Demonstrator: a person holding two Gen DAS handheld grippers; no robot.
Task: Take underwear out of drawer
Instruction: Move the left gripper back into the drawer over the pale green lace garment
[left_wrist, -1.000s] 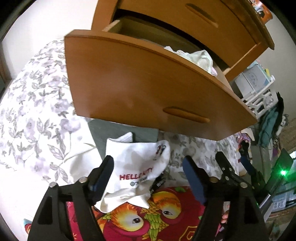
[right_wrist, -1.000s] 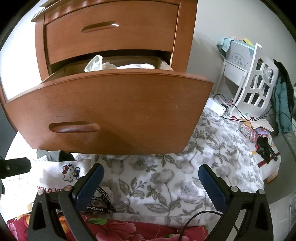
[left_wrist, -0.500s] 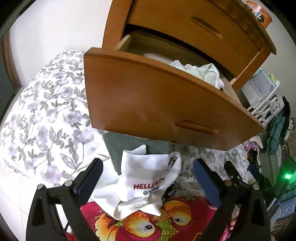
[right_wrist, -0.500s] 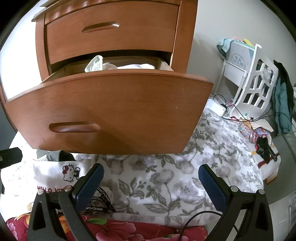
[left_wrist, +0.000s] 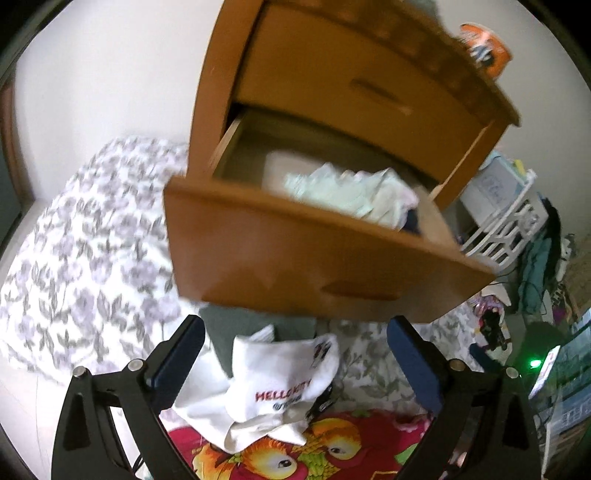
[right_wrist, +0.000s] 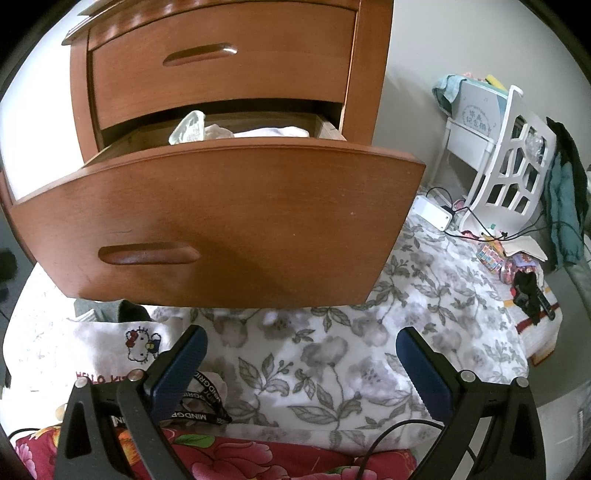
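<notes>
Soft, light, crumple-prone underwear (left_wrist: 354, 195) heaped inside the open drawer (left_wrist: 314, 258) toward its right end: pinch at a raised fold, left tongs (left_wrist: 293, 354) and right tongs (right_wrist: 301, 363) both spread wide, holding nothing.

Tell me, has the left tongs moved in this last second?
Yes. The left tongs rose: the open drawer sits lower in its view, showing more inside.
</notes>
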